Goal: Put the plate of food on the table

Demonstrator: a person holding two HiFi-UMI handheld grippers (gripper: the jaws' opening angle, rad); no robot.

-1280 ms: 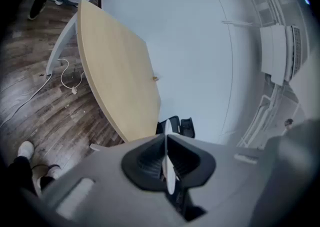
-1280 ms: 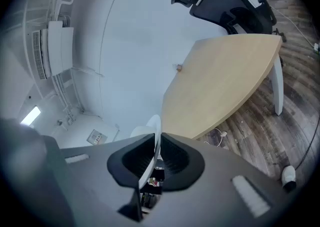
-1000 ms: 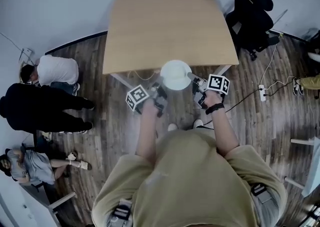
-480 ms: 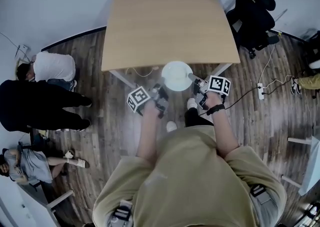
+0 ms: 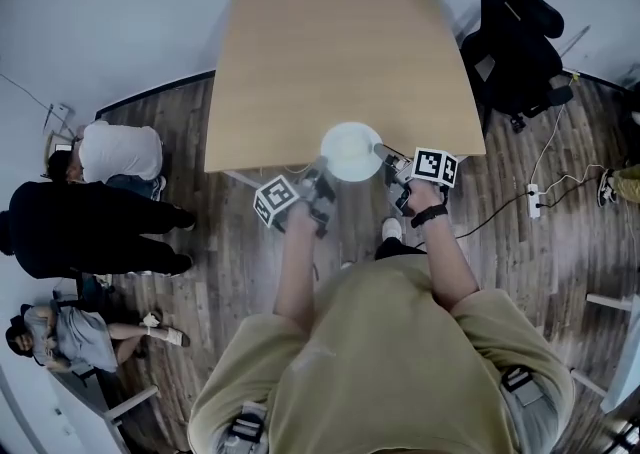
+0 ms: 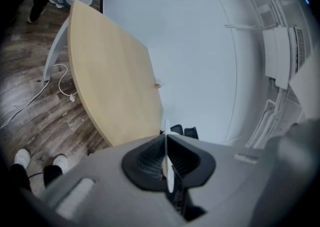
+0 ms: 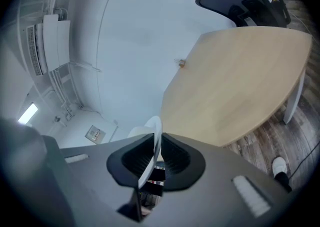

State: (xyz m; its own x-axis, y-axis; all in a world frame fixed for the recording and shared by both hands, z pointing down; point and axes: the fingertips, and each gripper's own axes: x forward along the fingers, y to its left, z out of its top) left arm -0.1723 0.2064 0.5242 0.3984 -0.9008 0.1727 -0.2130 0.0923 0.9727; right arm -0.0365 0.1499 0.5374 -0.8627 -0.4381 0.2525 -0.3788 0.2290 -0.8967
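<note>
Black-padded left gripper (image 5: 320, 182) is clamped tight on the rim of the white plate (image 5: 351, 150) at about its 8 o'clock, jaws nearly together with just the thin edge pinched between them. The plate itself sits right over the 6 o'clock edge of the wooden table (image 5: 340, 52), looks level, and I can't make out any food on it from here. Right gripper (image 5: 388, 160) is doing the same thing on the 4 o'clock rim, closed on the edge. So I'd say the carry is pretty much done; what's left is easing it further over the tabletop toward 12 o'clock, setting it down and letting go with both
</note>
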